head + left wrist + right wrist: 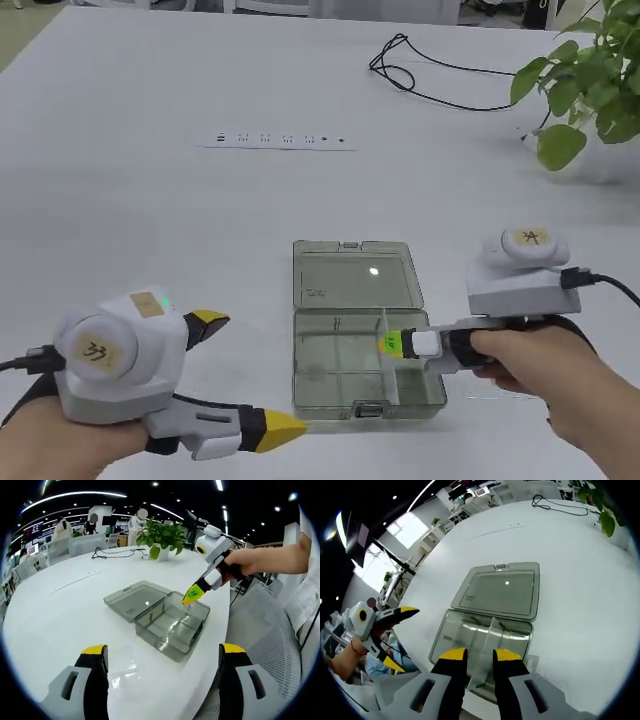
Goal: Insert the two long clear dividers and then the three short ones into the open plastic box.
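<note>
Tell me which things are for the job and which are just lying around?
For the job: open plastic box, clear divider held in the right gripper, left gripper open nearby.
Just lying about: power strip, black cable, potted plant.

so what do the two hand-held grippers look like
Both: white-grey bodies, jaws tipped black and yellow, a round tan marked disc on top, a black cable trailing. The left hand-held gripper also shows a green light; the right hand-held gripper has a green label.
</note>
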Demonstrator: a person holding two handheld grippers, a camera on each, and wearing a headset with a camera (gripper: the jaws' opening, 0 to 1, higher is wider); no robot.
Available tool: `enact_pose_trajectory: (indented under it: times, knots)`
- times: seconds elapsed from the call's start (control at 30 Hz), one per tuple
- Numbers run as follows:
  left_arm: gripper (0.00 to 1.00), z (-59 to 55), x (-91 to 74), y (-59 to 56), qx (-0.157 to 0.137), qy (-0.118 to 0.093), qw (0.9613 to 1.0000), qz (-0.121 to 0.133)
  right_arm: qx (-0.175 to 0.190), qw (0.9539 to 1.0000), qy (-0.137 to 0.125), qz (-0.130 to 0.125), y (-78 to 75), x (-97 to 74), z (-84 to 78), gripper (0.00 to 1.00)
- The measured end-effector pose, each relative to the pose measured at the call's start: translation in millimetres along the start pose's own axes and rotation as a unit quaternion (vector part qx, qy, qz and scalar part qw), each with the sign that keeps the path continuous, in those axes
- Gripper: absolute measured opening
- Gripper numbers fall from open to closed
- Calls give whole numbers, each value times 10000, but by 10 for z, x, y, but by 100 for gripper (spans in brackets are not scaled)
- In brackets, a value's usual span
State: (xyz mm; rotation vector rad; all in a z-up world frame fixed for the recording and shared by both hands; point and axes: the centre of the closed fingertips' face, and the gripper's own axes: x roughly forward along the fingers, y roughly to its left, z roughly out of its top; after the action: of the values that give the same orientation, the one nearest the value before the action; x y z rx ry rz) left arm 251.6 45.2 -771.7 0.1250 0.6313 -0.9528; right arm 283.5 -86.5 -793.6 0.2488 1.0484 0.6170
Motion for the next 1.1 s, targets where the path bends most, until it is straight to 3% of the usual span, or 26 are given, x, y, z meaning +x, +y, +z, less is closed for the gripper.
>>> enact_pose_trajectory:
  times: [0.27,0.4,0.53,0.8,0.87,0.93,1.1]
  knots:
    - [88,-169,-40,199,-347,349,9980,393,-432,9979,-389,284,21,-197,122,29]
    - [85,-207,-67,245,-376,437,9970,514,-704,9952,-535,422,22,-301,152,34]
    - [82,-267,-86,322,-514,615,9947,648,-1140,9895,-685,569,10,-407,166,40]
    - [76,-381,-46,373,-728,966,9896,775,-1940,9727,-943,852,44,-594,121,57]
    - [74,-397,-31,369,-801,1038,9882,796,-2154,9665,-1020,951,70,-634,110,60]
    - [73,-415,-13,374,-874,1093,9868,817,-2236,9642,-1032,985,68,-657,91,63]
    - [70,-473,6,379,-959,1258,9835,877,-2663,9504,-1139,1130,49,-724,39,69]
